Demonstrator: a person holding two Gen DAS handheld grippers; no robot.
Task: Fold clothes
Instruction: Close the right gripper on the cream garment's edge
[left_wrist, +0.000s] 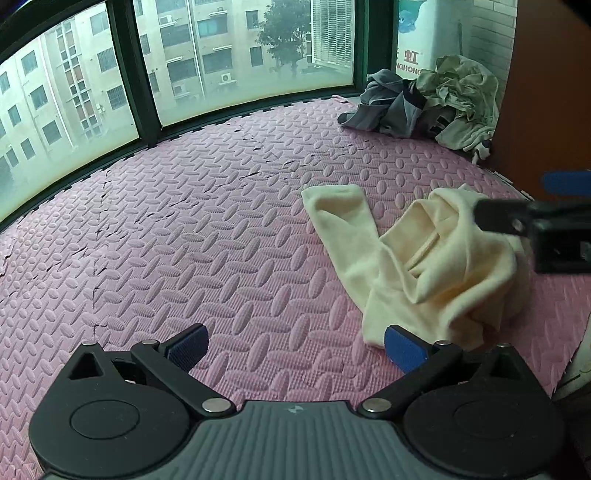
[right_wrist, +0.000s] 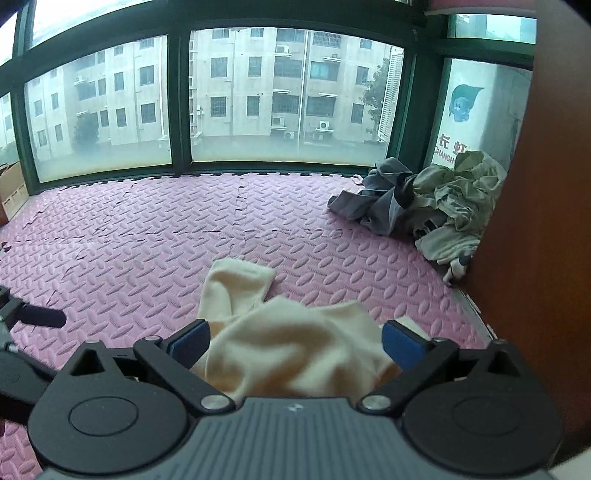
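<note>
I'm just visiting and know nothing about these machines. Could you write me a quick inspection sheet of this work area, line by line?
Surface: pink foam mat of interlocking tiles, some seams lifted.
Job's things: cream garment, crumpled on the mat, one part stretched out flat.
Clutter: pile of grey and olive clothes in the far right corner; cardboard box at the far left.
Grippers: left claw open over the mat, its right finger at the garment's edge; right claw open, the garment bunched between its fingers.
Cables: nothing seen.
Surroundings: green-framed windows facing apartment blocks; brown panel on the right.
</note>
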